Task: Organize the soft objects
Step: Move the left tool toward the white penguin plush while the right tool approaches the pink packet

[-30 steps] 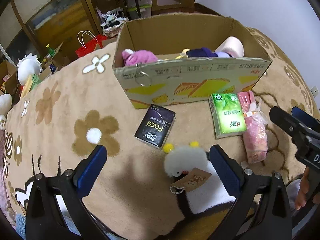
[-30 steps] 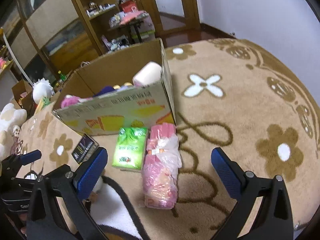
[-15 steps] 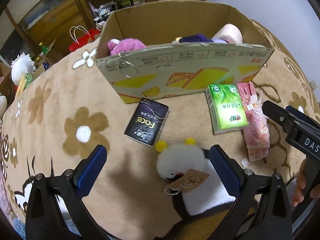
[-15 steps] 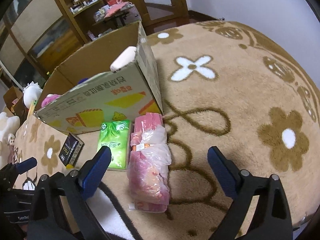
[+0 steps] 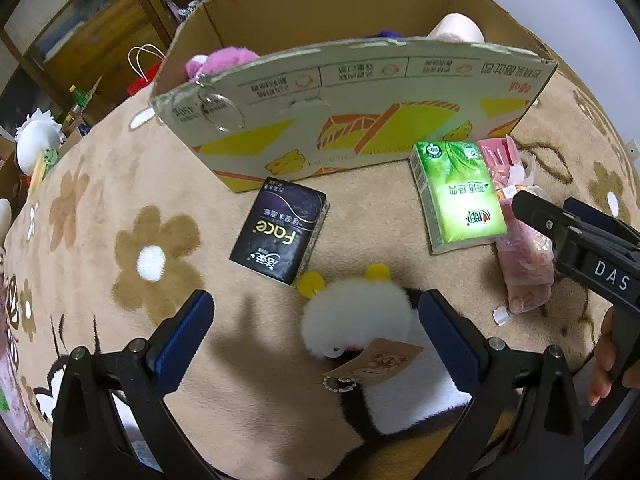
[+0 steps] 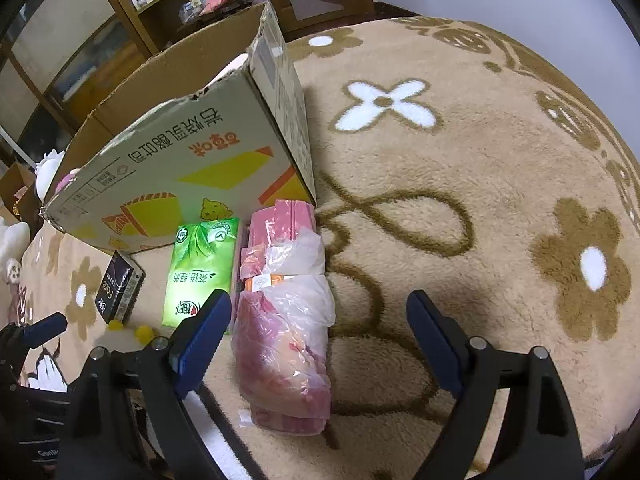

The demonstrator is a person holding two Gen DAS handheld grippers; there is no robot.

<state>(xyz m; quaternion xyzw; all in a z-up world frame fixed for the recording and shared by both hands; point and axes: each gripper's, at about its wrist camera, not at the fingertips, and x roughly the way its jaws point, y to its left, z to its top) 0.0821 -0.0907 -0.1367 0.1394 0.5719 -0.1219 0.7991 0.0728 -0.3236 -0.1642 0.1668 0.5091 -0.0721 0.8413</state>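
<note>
A white fluffy plush point(image 5: 356, 322) with yellow ears and a paper tag lies on the carpet between the fingers of my open left gripper point(image 5: 316, 328). A black tissue pack point(image 5: 280, 230), a green tissue pack point(image 5: 458, 192) and a pink bagged pack point(image 5: 524, 264) lie in front of the cardboard box point(image 5: 360, 120). My open right gripper point(image 6: 320, 330) hangs just above the pink bagged pack point(image 6: 284, 332), which lies toward its left finger. The green pack point(image 6: 200, 270) lies left of it. The box holds a pink plush point(image 5: 220, 62) and a pale roll point(image 5: 456, 30).
The flowered beige carpet point(image 6: 480, 200) spreads to the right of the box. Wooden shelves point(image 6: 168, 0) and a door stand behind. A red bag point(image 5: 140, 76) and a white toy point(image 5: 36, 144) sit at the far left.
Both grippers have moved forward and lower toward the items. The box and packs now look larger. The plush sits between the left fingers; the pink pack is closer under the right gripper.
</note>
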